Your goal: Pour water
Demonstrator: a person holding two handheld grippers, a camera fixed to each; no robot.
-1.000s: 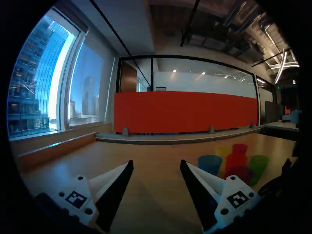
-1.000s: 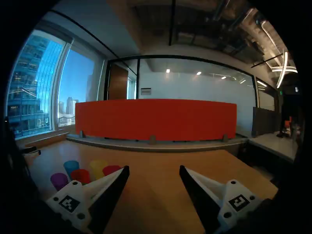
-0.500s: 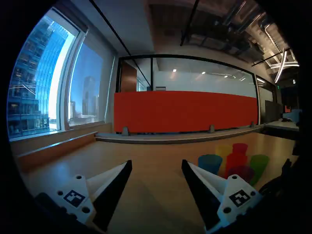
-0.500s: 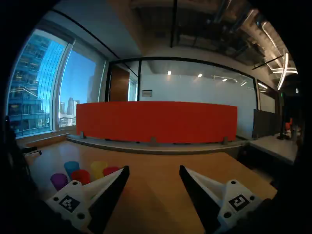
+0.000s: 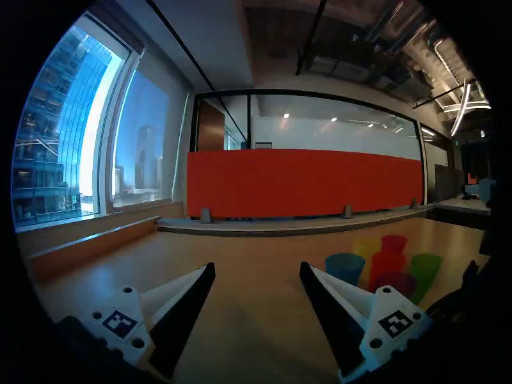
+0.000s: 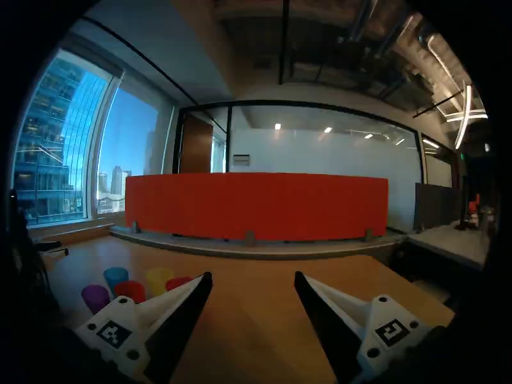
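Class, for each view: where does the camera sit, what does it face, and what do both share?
Left gripper view: on the left gripper, facing the red partition across the table; open fingers show, cups at right.
Right gripper view: on the right gripper, facing likewise; open fingers show, cups at left.
Shared: partition, table, cups.

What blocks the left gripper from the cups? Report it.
Nothing visible does. The left gripper is open over the wooden table, and the cluster of cups stands ahead to its right. Within the cluster, the blue cup and purple cup front the rest.
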